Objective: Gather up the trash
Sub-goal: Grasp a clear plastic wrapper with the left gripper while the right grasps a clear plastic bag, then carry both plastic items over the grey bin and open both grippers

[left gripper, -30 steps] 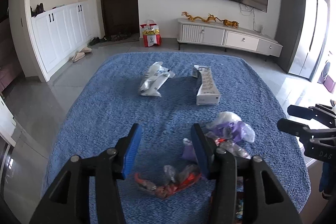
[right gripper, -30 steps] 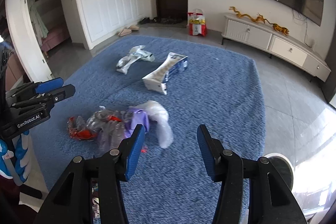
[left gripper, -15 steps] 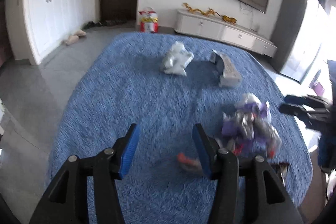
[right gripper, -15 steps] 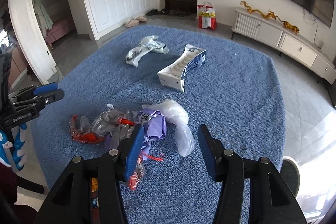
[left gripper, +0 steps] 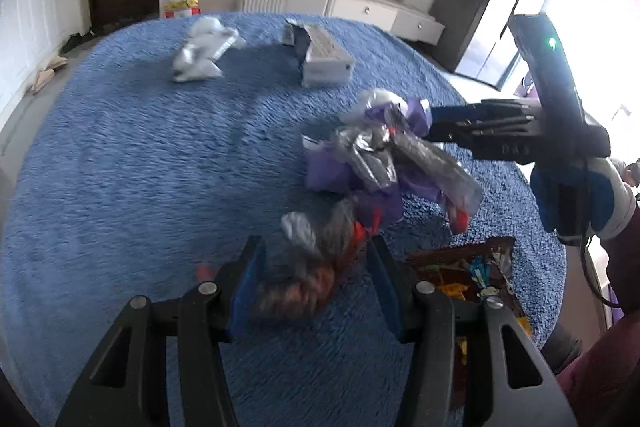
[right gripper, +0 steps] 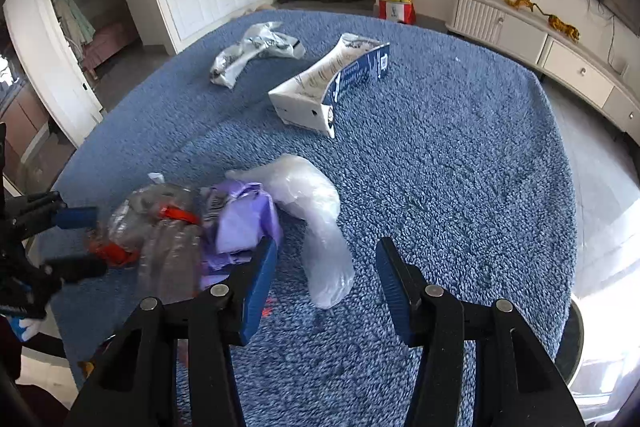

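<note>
- Since the earlier pictures, both grippers had dipped down toward the rug, and the trash looked bigger and nearer in both views.
- The left gripper had come down over the red wrapper. Its jaws stood about half open, with the wrapper between them. The wrapper was too blurry to tell if the pads touched it.
- The right gripper had come closer to the clear bag. Its jaws had just closed a little but were not squeezing anything. The bag's end lay between them on the rug.
- The trash pile of purple and clear plastic sat on the rug just left of the right gripper, touching the clear bag.
- The white box and the white bag lay farther back on the rug, well apart from the pile.
- In the left view, the right gripper reached in from the side, held by a gloved hand.
- A brown bin with bits inside sat by the rug's edge, partly hidden by the left gripper.
- The left view was smeared, so small things there were hard to make out.
</note>
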